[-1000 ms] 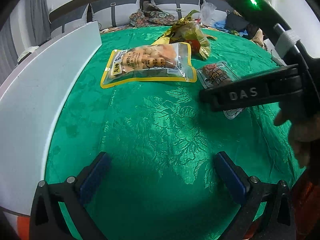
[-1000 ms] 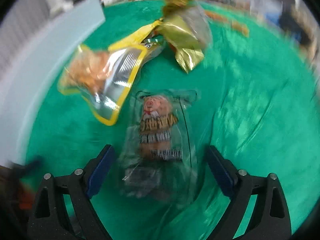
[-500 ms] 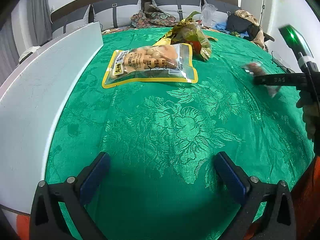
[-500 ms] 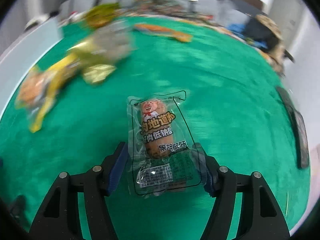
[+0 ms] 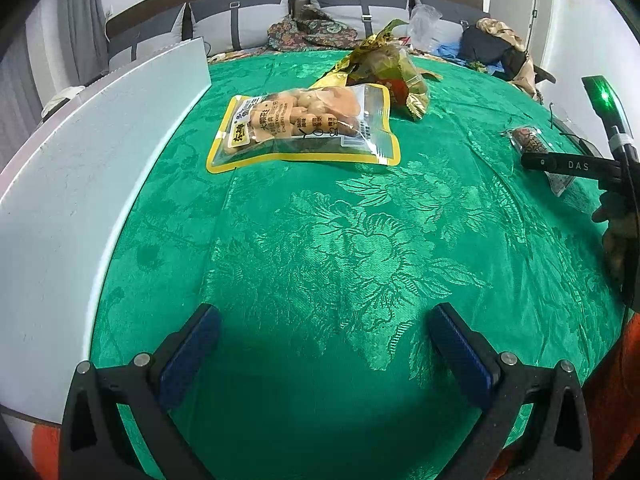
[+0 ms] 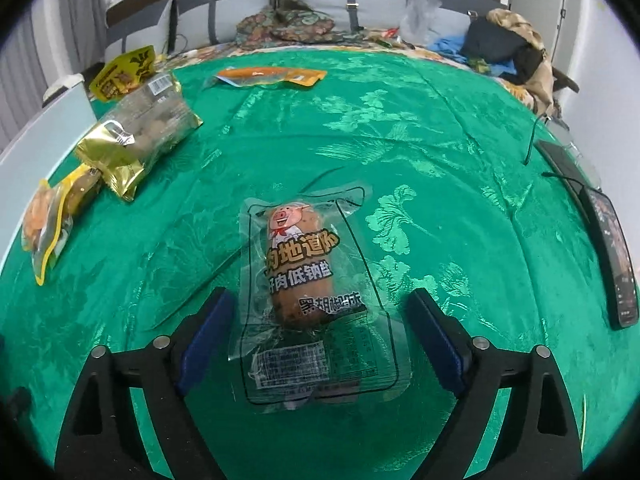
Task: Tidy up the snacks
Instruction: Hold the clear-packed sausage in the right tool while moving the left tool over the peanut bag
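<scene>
The right gripper (image 6: 316, 336) is spreading wide again, just letting go: the sausage pack (image 6: 308, 280) is lying free on the green cloth (image 6: 440, 160), seemingly touching neither pad, set well apart from the other snacks; left gripper (image 5: 324, 352) is hovering spread, empty

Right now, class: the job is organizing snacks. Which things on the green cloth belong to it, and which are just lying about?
Belong: sausage pack, yellow-edged snack bag, gold snack bag, orange packet.

Lying about: phone, white board, black cable.
</scene>
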The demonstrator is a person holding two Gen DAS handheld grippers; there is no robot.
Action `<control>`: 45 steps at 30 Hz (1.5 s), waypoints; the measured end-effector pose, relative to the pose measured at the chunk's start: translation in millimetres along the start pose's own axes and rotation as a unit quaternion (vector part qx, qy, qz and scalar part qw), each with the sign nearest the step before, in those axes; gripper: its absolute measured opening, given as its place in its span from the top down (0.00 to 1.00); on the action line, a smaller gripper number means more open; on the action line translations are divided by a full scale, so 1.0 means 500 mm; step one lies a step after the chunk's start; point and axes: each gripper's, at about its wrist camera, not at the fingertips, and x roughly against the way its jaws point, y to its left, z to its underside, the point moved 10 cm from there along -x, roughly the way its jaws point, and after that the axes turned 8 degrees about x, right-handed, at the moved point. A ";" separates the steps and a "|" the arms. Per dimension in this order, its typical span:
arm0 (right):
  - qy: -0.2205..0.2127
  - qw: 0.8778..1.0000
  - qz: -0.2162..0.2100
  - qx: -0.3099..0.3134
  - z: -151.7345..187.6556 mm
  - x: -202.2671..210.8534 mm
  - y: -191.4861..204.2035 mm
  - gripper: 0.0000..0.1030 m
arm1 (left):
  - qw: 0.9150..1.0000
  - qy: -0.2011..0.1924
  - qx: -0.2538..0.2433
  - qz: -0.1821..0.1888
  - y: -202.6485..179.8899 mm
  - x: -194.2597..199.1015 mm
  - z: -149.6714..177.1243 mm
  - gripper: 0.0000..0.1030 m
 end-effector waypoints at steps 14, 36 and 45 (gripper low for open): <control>0.000 1.000 0.000 0.000 0.003 -0.001 0.003 0.11 | 0.998 0.062 -0.011 -0.003 -0.005 -0.021 -0.012 0.00; 0.000 1.000 0.000 0.000 0.003 -0.001 0.002 0.11 | 0.993 0.038 0.109 -0.022 0.092 -0.128 -0.423 0.00; 0.000 1.000 -0.001 0.000 0.003 -0.001 0.002 0.11 | 0.982 0.093 0.146 -0.078 0.151 -0.208 -0.340 0.00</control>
